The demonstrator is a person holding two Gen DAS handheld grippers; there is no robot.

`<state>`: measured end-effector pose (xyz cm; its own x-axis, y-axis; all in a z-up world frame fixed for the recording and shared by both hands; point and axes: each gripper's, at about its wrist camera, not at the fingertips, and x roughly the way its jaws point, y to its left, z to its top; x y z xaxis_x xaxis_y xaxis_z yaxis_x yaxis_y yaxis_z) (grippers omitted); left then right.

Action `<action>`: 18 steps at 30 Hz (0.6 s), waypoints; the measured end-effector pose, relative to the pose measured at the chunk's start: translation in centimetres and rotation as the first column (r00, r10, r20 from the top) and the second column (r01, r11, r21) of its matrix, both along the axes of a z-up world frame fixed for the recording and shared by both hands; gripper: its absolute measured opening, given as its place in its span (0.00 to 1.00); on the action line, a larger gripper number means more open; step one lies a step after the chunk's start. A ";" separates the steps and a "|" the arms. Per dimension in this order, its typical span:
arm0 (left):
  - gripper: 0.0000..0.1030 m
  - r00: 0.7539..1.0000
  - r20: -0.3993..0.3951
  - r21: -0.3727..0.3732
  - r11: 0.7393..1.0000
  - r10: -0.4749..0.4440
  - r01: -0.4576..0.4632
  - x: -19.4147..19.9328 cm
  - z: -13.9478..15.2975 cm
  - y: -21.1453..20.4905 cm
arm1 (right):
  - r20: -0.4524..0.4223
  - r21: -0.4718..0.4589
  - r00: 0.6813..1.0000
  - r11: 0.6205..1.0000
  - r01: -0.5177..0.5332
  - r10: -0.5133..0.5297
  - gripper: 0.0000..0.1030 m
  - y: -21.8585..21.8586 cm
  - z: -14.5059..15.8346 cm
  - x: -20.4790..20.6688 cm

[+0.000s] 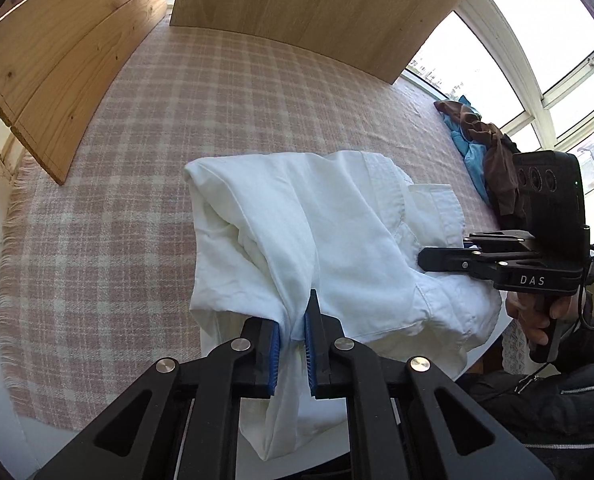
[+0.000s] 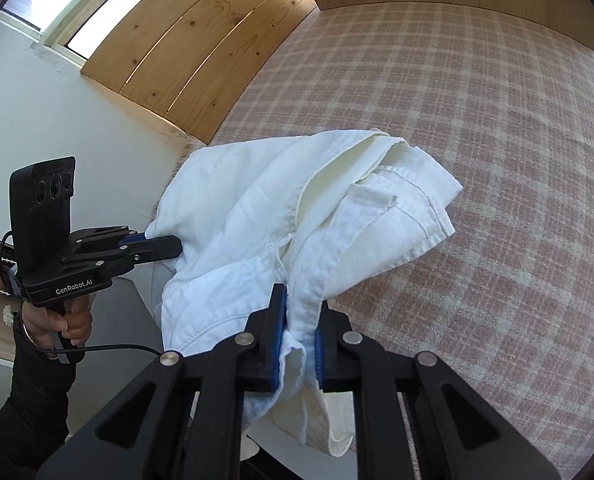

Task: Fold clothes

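Note:
A white garment (image 1: 297, 236) lies bunched on the pink checked blanket (image 1: 145, 128), its near edge lifted off the surface. My left gripper (image 1: 295, 320) is shut on a pinch of that white fabric, which hangs down between its blue pads. My right gripper (image 2: 299, 320) is shut on another fold of the white garment (image 2: 281, 208) near its hem. Each gripper shows from the side in the other's view: the right gripper (image 1: 429, 258) with its tips against the cloth, the left gripper (image 2: 173, 246) likewise at the garment's left edge.
Wooden boards (image 1: 77, 60) stand along the far and left sides of the blanket. A pile of blue and brown clothes (image 1: 477, 136) lies at the right by the windows (image 1: 537, 60). A person's hand (image 2: 65, 320) in a dark sleeve holds the left gripper's handle.

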<state>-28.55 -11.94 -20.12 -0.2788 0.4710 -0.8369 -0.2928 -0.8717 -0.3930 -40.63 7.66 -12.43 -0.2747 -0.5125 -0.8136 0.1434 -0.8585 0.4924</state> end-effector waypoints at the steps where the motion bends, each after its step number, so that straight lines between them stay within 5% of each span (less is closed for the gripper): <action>1: 0.09 1.000 -0.021 0.004 1.000 0.004 -0.004 -0.4 1.0 -0.3 | -0.028 0.001 1.000 1.000 -0.004 0.004 0.11 -0.1 1.1 -0.2; 10: 0.09 0.985 -0.172 -0.036 0.999 0.004 -0.010 -8.5 4.7 3.1 | -0.204 0.054 0.979 0.998 0.023 -0.011 0.11 1.3 8.4 -4.9; 18: 0.09 0.987 -0.157 -0.041 0.999 0.028 -0.035 -18.7 2.0 4.0 | -0.219 0.093 0.970 0.988 0.125 -0.102 0.11 3.3 7.2 -13.6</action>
<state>-47.25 -7.91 -18.12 -0.4221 0.4238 -0.8014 -0.3202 -0.8967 -0.3056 -54.19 10.97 -5.27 -0.4985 -0.3823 -0.7781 0.1335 -0.9207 0.3668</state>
